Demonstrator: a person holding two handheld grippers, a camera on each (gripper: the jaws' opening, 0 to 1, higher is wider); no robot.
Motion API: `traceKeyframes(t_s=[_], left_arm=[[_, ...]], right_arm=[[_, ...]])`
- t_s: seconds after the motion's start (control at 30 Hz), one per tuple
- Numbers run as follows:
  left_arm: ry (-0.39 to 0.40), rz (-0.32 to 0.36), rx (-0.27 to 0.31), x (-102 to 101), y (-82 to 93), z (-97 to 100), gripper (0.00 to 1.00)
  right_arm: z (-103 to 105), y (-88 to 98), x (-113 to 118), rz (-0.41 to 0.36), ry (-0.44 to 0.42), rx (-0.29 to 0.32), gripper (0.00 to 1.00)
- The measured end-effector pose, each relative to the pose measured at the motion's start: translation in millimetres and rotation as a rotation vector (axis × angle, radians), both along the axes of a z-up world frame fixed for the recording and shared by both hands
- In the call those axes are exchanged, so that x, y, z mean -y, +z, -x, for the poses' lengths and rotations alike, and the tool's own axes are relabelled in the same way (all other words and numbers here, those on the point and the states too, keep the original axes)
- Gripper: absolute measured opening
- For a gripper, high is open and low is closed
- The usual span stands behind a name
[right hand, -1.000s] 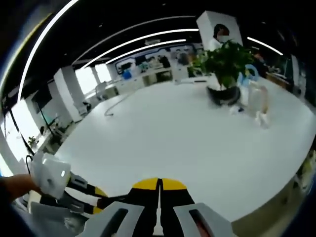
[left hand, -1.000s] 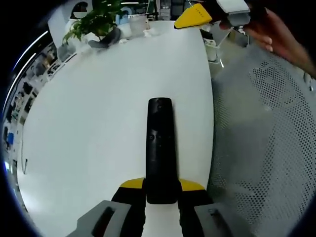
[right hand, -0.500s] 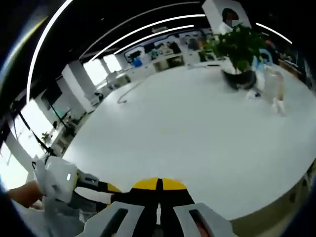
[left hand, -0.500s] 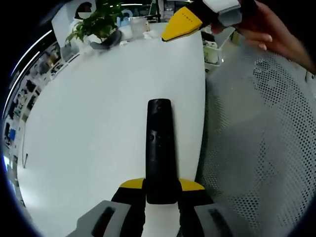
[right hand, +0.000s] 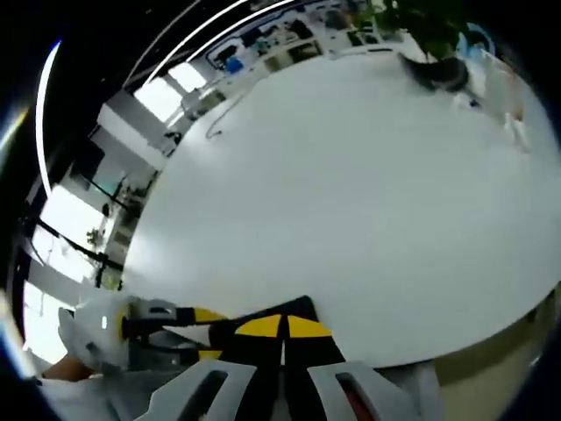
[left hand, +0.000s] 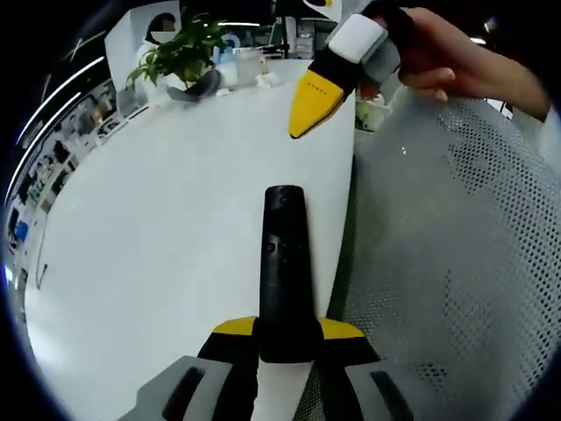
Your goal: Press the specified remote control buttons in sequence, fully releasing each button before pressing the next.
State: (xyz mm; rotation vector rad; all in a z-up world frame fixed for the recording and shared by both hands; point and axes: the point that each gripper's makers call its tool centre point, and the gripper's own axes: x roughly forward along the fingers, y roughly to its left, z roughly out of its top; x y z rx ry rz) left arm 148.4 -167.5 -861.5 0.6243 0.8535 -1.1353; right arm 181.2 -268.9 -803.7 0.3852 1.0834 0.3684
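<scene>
One black remote [left hand: 284, 263] is the thing to press, and it sticks straight out from the left hand-held gripper [left hand: 282, 338], which is closed on its near end. The remote hangs over the white worktop [left hand: 158, 219], close to the worktop's edge, with a grey mesh chair [left hand: 456, 263] beside it. The right hand-held gripper [left hand: 317, 98] comes in from above with its yellow tip pointing down at the remote, well apart from it, not yet touching. In the right gripper view its own jaws look pressed together with nothing between them.

The tip could land on the wrong button, because the buttons are small and dark and hard to pick out. A hard push on the far end could tip the remote down or make it slip out, since only one end is held. A plant [left hand: 180, 54] sits far off.
</scene>
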Motion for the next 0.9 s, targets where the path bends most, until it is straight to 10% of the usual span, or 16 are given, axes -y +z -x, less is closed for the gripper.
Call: traceKeyframes(t_s=[0.9], left_arm=[[-0.024,0.143,0.034,4,0.9,-2.7,0.25]], right_arm=[[-9,-43.8,-10,-0.118,-0.074,-0.191,0.0]])
